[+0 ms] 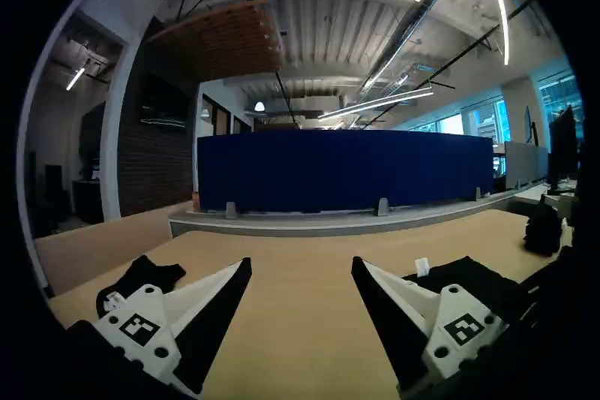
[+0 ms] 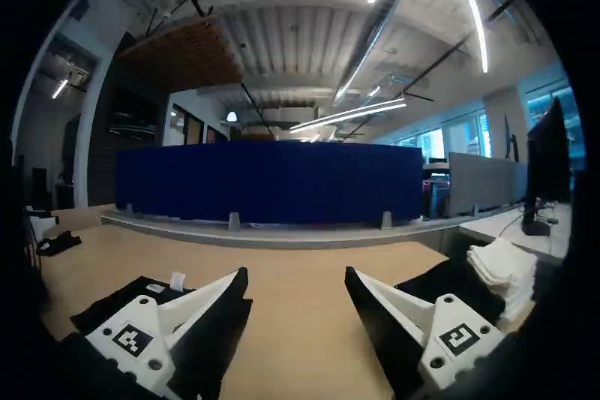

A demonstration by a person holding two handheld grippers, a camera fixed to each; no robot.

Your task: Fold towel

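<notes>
My left gripper (image 1: 300,261) hovers open just above the wooden table (image 1: 300,310), with nothing between its fingers. A black towel (image 1: 480,280) with a white tag lies flat behind its right finger. Another black cloth (image 1: 142,276) lies behind its left finger. My right gripper (image 2: 295,271) is open too, low over the table (image 2: 300,325). A black towel (image 2: 112,302) with a white tag lies beside its left finger, and more black cloth (image 2: 450,276) lies behind its right finger.
A stack of folded white towels (image 2: 502,269) sits at the table's right edge. A crumpled black item (image 1: 544,231) rests at the far right, and another (image 2: 56,244) at the far left. A blue divider (image 1: 337,171) closes off the back of the table. A monitor (image 2: 547,160) stands on the neighbouring desk.
</notes>
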